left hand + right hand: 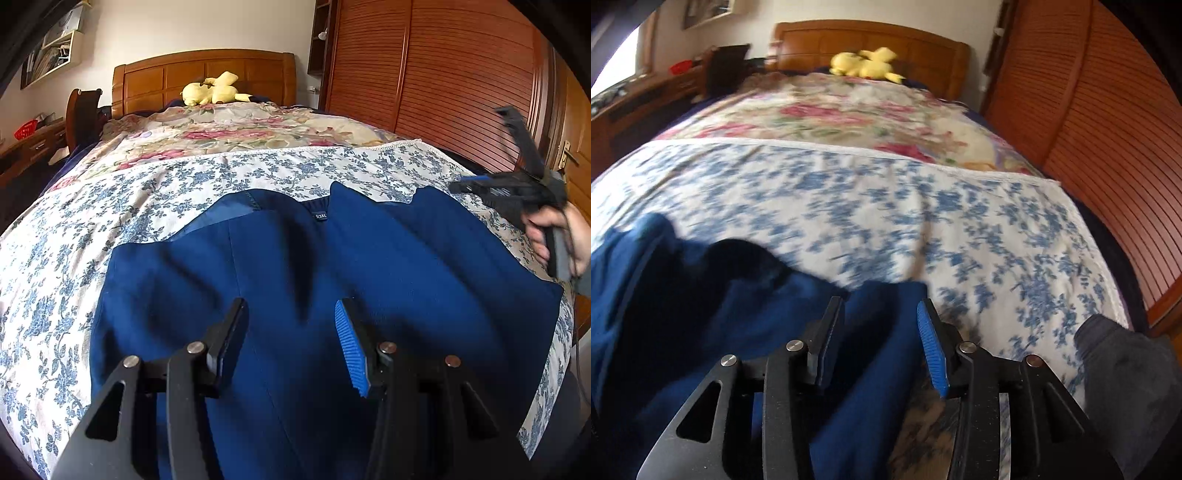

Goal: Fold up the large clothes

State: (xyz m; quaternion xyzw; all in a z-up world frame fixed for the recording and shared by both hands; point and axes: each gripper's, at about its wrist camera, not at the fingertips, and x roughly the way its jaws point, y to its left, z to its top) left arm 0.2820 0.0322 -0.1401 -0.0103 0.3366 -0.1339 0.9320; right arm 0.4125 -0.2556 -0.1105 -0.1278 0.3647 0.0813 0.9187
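We see the large dark blue garment (pixel 295 266) lying spread on the white bedsheet with small blue flowers (pixel 147 192), its size tag at the neck pointing toward the wooden headboard (pixel 203 74). Our left gripper (pixel 290 343) hovers above the cloth's middle, jaws partly apart with nothing between them. Our right gripper (pixel 881 339) is also parted and grips nothing; the garment's right edge lies beneath it. In the left wrist view it appears lifted at the garment's right side, held by a hand (pixel 554 236). Bare sheet lies open beyond the collar, up to the pink rose-patterned blanket (pixel 240 129). The slatted wooden wardrobe (pixel 443 74) stands along the bed's right edge.
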